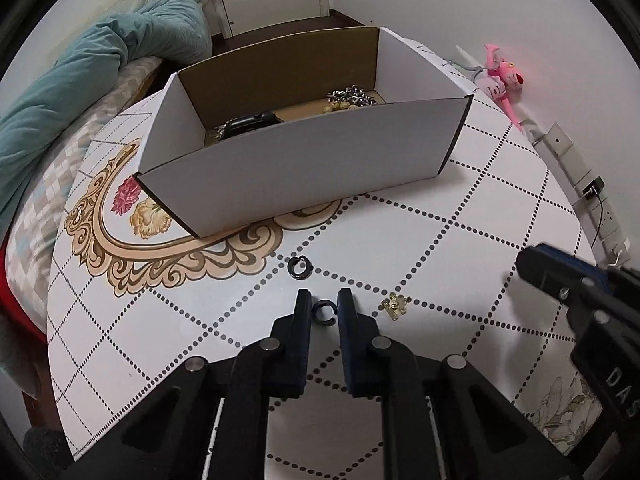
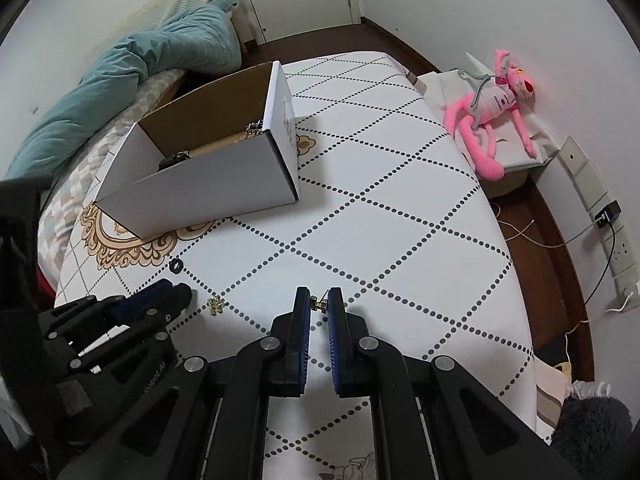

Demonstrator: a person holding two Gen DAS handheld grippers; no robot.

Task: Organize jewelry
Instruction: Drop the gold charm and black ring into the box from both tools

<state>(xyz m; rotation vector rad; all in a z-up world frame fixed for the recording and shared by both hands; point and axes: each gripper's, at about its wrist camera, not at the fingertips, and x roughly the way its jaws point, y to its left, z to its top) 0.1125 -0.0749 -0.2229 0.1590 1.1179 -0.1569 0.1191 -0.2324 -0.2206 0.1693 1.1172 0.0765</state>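
My left gripper (image 1: pixel 324 310) is closed around a small black open ring (image 1: pixel 323 312) on the table; it also shows at the left of the right wrist view (image 2: pixel 176 292). A second black ring (image 1: pixel 299 268) lies just beyond it (image 2: pixel 176 266). A gold earring (image 1: pixel 395 305) lies to its right (image 2: pixel 216 305). My right gripper (image 2: pixel 319 304) is shut on another small gold earring (image 2: pixel 319 303), held just above the table; it shows at the right edge of the left wrist view (image 1: pixel 532 268). The open white cardboard box (image 1: pixel 304 160) holds chains, beads and a black item (image 1: pixel 252 122).
The table (image 2: pixel 400 200) has a dotted diamond-pattern cloth. A bed with a teal duvet (image 1: pixel 80 72) lies at the left. A pink plush toy (image 2: pixel 496 112) sits on a box at the right. Wall sockets and cables (image 2: pixel 608 216) run along the right wall.
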